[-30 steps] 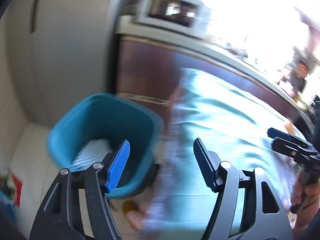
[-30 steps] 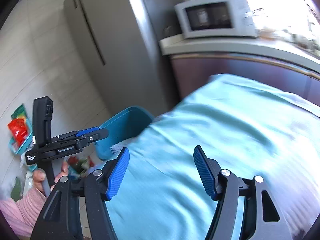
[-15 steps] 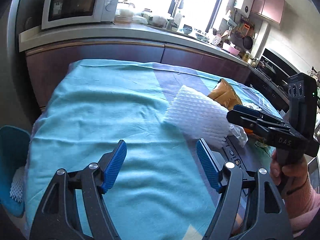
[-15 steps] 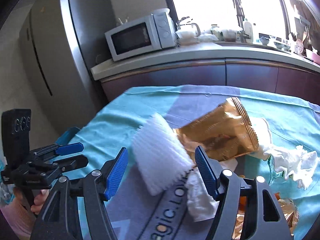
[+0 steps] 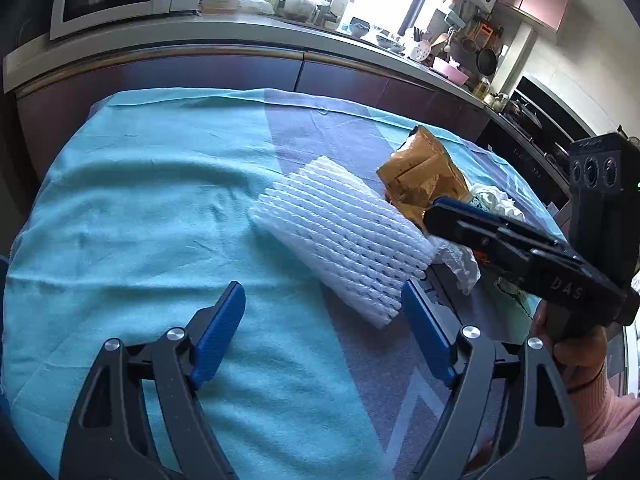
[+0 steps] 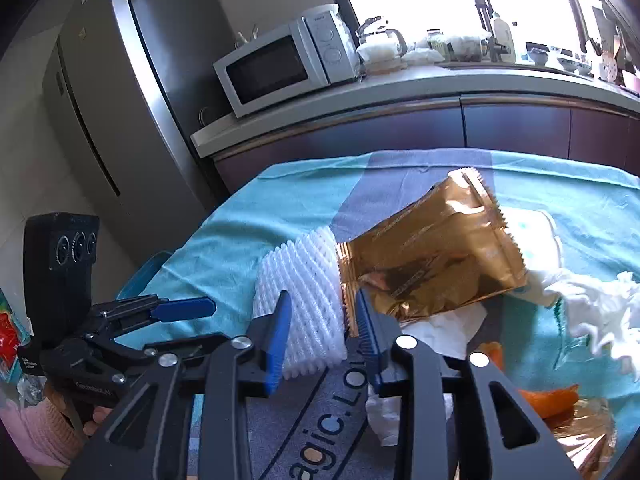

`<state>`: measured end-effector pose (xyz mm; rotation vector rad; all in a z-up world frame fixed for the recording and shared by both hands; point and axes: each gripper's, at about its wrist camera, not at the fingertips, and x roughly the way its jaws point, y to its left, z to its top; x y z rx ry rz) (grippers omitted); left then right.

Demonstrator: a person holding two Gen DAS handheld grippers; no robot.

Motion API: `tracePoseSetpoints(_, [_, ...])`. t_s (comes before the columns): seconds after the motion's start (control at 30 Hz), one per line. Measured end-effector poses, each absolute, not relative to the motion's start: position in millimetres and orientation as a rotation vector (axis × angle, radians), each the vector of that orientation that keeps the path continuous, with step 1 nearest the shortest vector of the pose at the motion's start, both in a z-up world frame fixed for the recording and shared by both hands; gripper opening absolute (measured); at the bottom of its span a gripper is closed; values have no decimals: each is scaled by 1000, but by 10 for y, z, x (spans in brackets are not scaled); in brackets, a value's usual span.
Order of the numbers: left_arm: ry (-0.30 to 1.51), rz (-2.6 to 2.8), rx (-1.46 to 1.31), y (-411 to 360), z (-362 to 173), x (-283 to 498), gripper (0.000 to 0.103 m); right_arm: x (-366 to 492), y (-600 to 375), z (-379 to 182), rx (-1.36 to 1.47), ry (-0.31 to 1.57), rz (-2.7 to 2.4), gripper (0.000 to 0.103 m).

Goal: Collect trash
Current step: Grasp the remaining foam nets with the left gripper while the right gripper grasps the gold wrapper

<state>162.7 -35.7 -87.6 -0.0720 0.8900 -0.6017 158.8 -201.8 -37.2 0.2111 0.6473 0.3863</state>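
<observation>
A white foam net (image 5: 340, 236) (image 6: 300, 280) lies on the teal-clothed table (image 5: 140, 220). Its far end is tucked under a gold snack bag (image 6: 428, 260) (image 5: 420, 176). My right gripper (image 6: 322, 312) (image 5: 434, 210) is at the net's near end, jaws closing, and both blue pads touch the foam between them. My left gripper (image 5: 322, 292) (image 6: 176, 312) hovers over bare cloth just short of the net, jaws opening, with nothing between them. Crumpled white tissue (image 6: 592, 304) (image 5: 496, 200) and orange peel (image 6: 548, 396) lie further right.
A blue bin (image 6: 144, 276) stands off the table's left end. Behind the table run a dark cabinet counter with a microwave (image 6: 280, 68) and a steel fridge (image 6: 120, 100). A person's hands in pink sleeves hold both grippers.
Both grippers swung from the blue bin round to the table. The right one reached the foam net and its jaws narrowed onto it. The left jaws widened.
</observation>
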Motion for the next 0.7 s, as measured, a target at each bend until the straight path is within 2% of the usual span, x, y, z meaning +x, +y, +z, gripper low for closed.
tracePoseSetpoints(0.03, [905, -601, -64, -408, -890, 1638, 80, 1582, -2070, -331, 206, 629, 359, 39])
tracePoseSetpoints(0.1, [936, -612, -55, -516, -919, 1670, 78, 1600, -2205, -263, 210, 599, 305, 47])
tracePoseSetpoints(0.17, [940, -607, -40, -594, -921, 1697, 74, 1648, -2340, -222, 218, 584, 250, 53])
tracePoseSetpoints(0.23, [953, -607, -34, -656, -937, 1730, 64, 1729, -2451, -227, 218, 589, 213, 59])
tracePoseSetpoints(0.3, [952, -583, -13, -703, -947, 1759, 61, 1822, -2524, -260, 222, 614, 189, 61])
tracePoseSetpoints(0.43, [950, -556, 14, -751, -950, 1769, 37, 1920, -2552, -347, 215, 652, 212, 60])
tracePoseSetpoints(0.47, [950, -559, 11, -744, -952, 1770, 35, 1938, -2542, -371, 211, 662, 221, 59])
tracePoseSetpoints(0.57, [946, -557, 3, -730, -941, 1754, 24, 1937, -2494, -423, 206, 680, 233, 42])
tracePoseSetpoints(0.63, [941, -553, 0, -720, -937, 1745, 19, 1916, -2475, -427, 213, 676, 239, 37])
tracePoseSetpoints(0.67, [935, -545, 2, -709, -928, 1736, 17, 1899, -2464, -423, 215, 671, 245, 27])
tracePoseSetpoints(0.7, [928, -538, 5, -700, -923, 1724, 15, 1877, -2449, -413, 213, 664, 248, 23])
